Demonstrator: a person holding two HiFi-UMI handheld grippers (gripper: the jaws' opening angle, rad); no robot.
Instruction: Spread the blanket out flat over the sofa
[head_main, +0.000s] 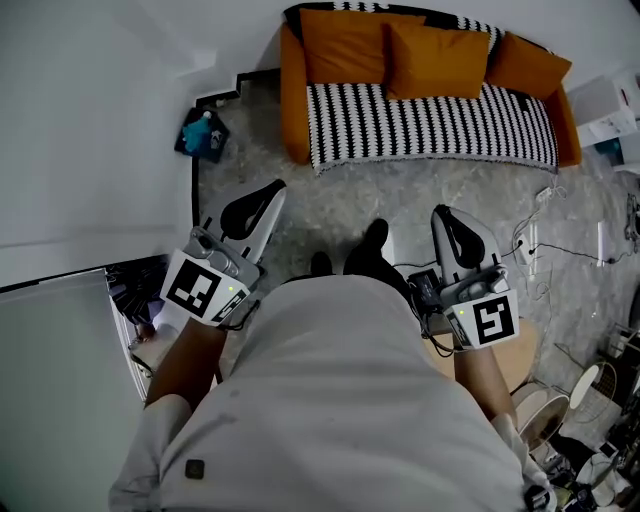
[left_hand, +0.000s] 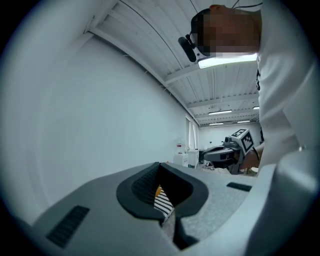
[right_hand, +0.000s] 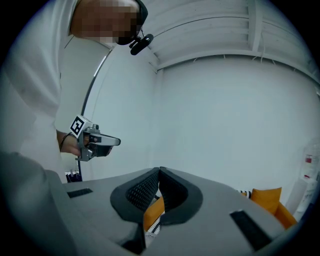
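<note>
Head view, looking steeply down. Grey speckled floor (head_main: 400, 200) fills the middle of the frame. Orange sofa (head_main: 293, 110) sits at 12 o'clock. Black-and-white striped blanket (head_main: 430, 120) lies over the sofa seat, its front edge hanging down over the seat front. A strip of the same pattern shows along the backrest top. Three orange cushions (head_main: 437, 60) lean on the backrest above the blanket.

Left gripper (head_main: 272, 190) is at 9 o'clock and right gripper (head_main: 447, 215) at 3 o'clock. Both are over the floor, pointing toward the sofa, well apart from the blanket.

Left gripper view: fingers together at the tips, nothing held. Right gripper view: fingers pressed together, empty.

Small blue object (head_main: 203, 132) on the floor at 10 o'clock, by the wall.
</note>
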